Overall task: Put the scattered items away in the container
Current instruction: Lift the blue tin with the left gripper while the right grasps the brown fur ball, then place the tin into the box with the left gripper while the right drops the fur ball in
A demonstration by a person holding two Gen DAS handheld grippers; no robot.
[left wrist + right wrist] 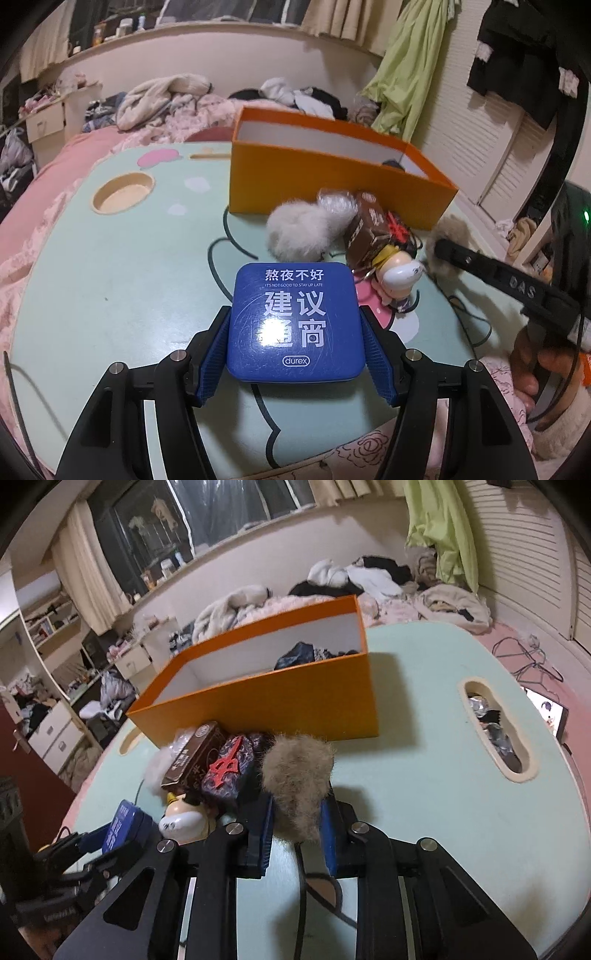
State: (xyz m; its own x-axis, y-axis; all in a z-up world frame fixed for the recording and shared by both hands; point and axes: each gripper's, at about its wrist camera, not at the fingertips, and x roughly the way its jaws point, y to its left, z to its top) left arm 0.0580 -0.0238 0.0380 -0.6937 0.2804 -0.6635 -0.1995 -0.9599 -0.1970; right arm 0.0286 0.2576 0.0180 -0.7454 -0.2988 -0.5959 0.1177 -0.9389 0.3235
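My left gripper (295,341) is shut on a blue square tin (295,321) just above the pale green table (110,280). The tin also shows in the right wrist view (123,825). My right gripper (297,821) is shut on a brown fur pompom (297,775); it shows at the right of the left wrist view (448,230). The orange box (325,184) (280,705) stands open behind, with dark cloth (306,652) inside. In front of it lie a white pompom (297,230), a brown carton (369,232) (192,757), a patterned pouch (231,771) and a small figurine (397,275) (184,818).
The table sits on a pink bed with heaped clothes (369,579) behind. The tabletop has a round cup hole (123,192) and a slot handle (495,731). A phone (552,718) lies on the bed at right. Louvred doors (491,155) stand at the right.
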